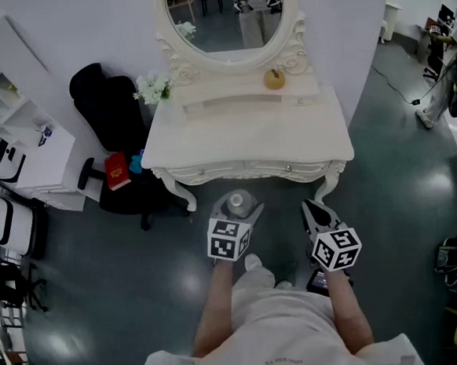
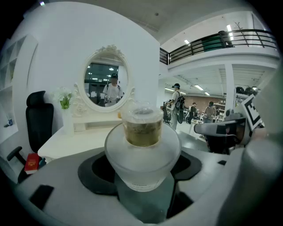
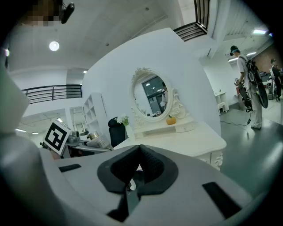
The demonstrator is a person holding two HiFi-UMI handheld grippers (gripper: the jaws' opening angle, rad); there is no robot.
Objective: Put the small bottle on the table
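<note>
My L gripper has its jaws spread wide, clamped on the small bottle. It's frosted glass w/ a squat rounded body and a narrower clear top w/ yellowish stuff inside, prob. liquid. The bottle's up in the air over the glossy grey floor, just short of the table. R gripper is beside it, dark pads pressed together, nothing btwn. Beyond is the cream table, smooth top, carved curvy legs. At its back are an oval mirror, white flowers at left and a small round orange thing at right.
</note>
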